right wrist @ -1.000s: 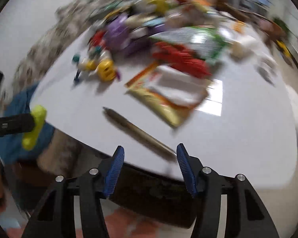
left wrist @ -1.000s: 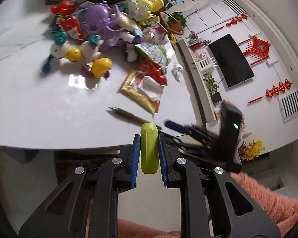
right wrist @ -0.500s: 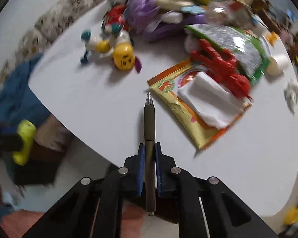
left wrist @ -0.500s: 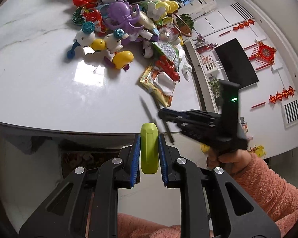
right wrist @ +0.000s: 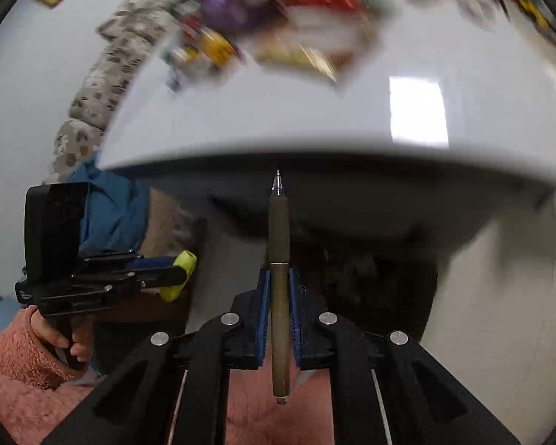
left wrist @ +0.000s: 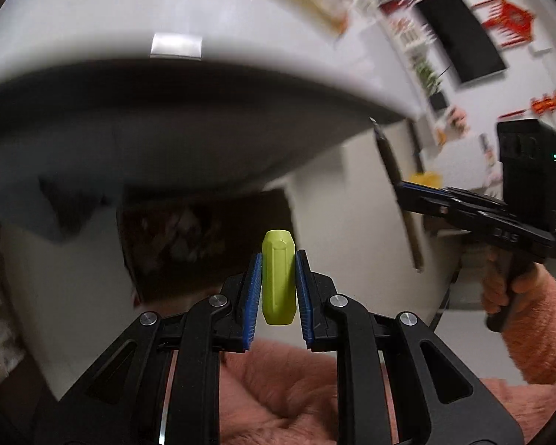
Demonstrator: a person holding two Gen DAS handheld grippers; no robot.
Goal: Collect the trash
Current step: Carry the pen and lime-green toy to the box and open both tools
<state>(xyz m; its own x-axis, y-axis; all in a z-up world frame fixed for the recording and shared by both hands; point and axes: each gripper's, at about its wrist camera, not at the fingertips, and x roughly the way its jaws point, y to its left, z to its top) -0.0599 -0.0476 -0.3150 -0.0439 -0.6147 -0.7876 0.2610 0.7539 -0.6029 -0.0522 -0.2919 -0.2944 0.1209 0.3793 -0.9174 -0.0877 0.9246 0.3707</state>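
My left gripper (left wrist: 277, 270) is shut on a lime-green plastic piece (left wrist: 278, 277), held below the white table's edge (left wrist: 211, 70). It also shows in the right wrist view (right wrist: 178, 270) at the left. My right gripper (right wrist: 279, 289) is shut on a brown pen (right wrist: 279, 259) that points up toward the table's underside. The pen and right gripper also show in the left wrist view (left wrist: 393, 170) at the right. Both grippers are off the table, lower than its top.
The table top (right wrist: 352, 118) carries a blurred heap of toys and wrappers (right wrist: 278, 26) at its far side. A dark cabinet or base (left wrist: 204, 230) stands under the table. A TV (left wrist: 459, 33) hangs on the far wall. A blue cloth (right wrist: 107, 211) lies at the left.
Both grippers have dropped below the table edge, each still holding its item. The right gripper closed on the pen a second ago and lifted it off the table.
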